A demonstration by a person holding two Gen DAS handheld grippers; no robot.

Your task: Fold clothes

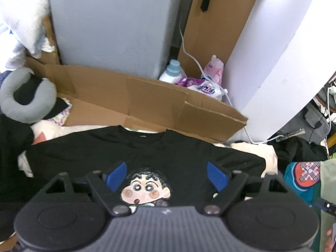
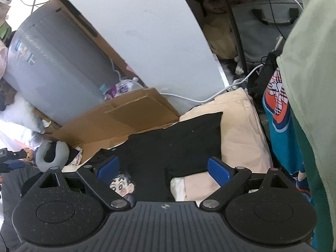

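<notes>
A black T-shirt (image 1: 147,149) with a cartoon boy's face (image 1: 145,190) lies spread flat, collar at the far edge, sleeves out to both sides. My left gripper (image 1: 167,176) hovers above the shirt's chest, open and empty, blue pads either side of the face. In the right wrist view the same shirt (image 2: 174,142) lies on a cream bedsheet (image 2: 241,132). My right gripper (image 2: 163,170) is open and empty over the shirt's right side, near the sleeve (image 2: 201,121).
Flattened cardboard (image 1: 134,103) lies just beyond the collar. A grey neck pillow (image 1: 25,96) sits at the left. Detergent bottles (image 1: 199,77), a white cable (image 2: 210,98) and a grey wrapped block (image 1: 113,25) stand behind. Teal and green clothes (image 2: 294,109) hang at the right.
</notes>
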